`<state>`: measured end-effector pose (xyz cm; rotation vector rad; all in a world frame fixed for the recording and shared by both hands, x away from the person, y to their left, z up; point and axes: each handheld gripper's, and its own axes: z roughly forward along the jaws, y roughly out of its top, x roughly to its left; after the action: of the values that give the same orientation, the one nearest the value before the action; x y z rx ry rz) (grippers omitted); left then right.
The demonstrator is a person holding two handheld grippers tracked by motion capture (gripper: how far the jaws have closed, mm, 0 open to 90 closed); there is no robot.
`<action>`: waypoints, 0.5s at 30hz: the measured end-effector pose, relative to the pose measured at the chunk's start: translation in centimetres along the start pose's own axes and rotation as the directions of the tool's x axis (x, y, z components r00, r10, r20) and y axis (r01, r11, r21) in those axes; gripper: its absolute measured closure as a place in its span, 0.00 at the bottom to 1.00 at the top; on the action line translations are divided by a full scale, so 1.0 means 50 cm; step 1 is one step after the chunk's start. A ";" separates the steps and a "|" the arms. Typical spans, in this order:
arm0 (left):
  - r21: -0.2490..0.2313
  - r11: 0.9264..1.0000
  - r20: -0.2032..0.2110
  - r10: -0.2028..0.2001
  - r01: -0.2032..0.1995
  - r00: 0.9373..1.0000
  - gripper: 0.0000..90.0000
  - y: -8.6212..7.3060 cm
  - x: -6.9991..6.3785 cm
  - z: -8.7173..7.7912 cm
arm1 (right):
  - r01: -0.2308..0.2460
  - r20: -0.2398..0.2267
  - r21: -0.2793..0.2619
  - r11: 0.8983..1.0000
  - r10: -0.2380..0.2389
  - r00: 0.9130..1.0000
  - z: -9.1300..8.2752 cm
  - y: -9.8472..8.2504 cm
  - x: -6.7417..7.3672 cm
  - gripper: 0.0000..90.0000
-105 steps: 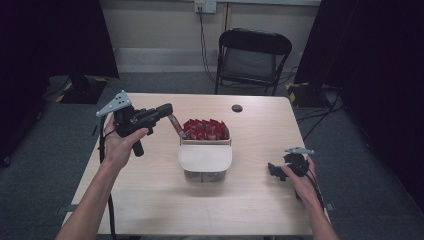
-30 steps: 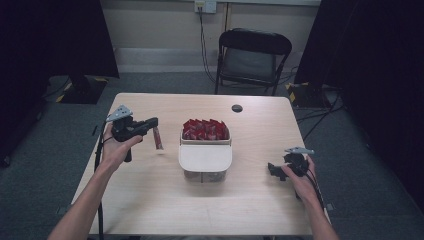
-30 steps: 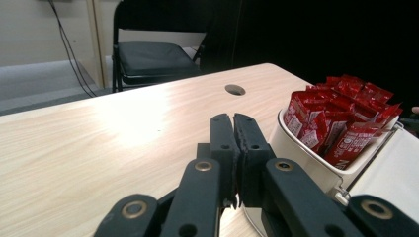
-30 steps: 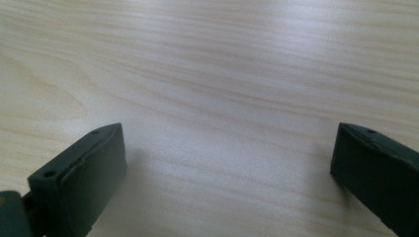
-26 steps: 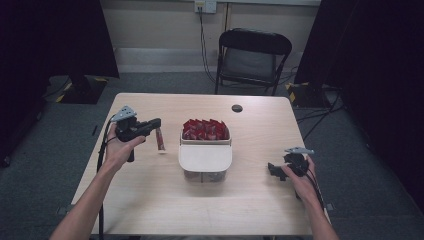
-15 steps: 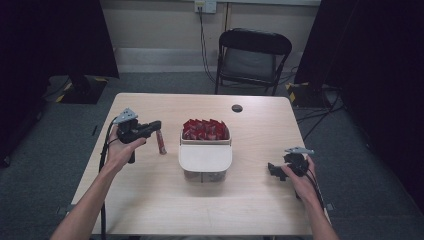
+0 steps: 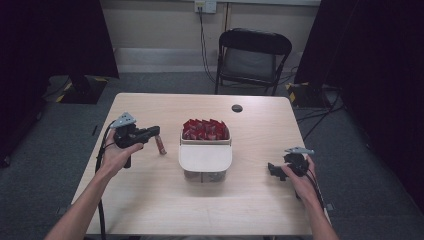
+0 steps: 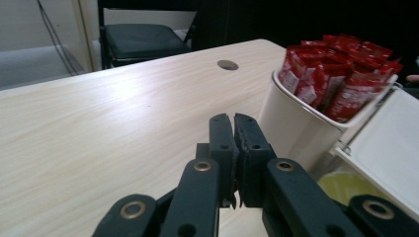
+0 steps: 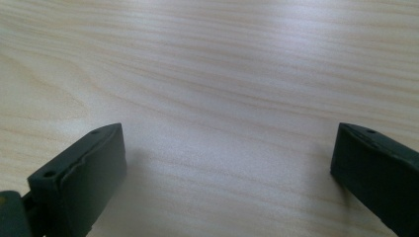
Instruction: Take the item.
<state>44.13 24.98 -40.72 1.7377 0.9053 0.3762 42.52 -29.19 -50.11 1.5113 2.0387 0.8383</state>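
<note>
Pale wooden table [image 8: 99,128] under my jaws: smooth, faintly sheened, fine straight grain. My left gripper [image 8: 233,129] is matt black plastic with brass-coloured rivets. Glossy red foil-like sachets [image 8: 341,74] fill a smooth white plastic tub [image 8: 291,128]; one such packet [image 7: 160,145] hangs from my jaws.

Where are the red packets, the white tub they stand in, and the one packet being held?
red packets [image 7: 205,129], high view, tops of the bunch.
white tub [image 8: 291,129], left gripper view, its outer wall.
held packet [image 7: 160,145], high view, its middle, hanging from the left gripper [image 7: 156,132].
</note>
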 end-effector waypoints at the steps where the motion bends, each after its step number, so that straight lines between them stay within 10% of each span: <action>1: 0.000 1.000 0.000 0.000 0.000 1.000 0.97 0.000 0.000 0.000 | 0.000 0.000 0.000 1.000 0.000 1.000 0.000 0.000 0.000 0.00; 15: 0.044 0.998 0.013 0.048 -0.048 0.999 0.96 -0.014 -0.018 -0.028 | 0.000 0.000 0.000 1.000 0.000 1.000 0.000 0.000 0.000 0.00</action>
<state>42.36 25.31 -40.68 1.8027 0.8702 0.3791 42.52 -29.19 -50.11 1.5118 2.0384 0.8385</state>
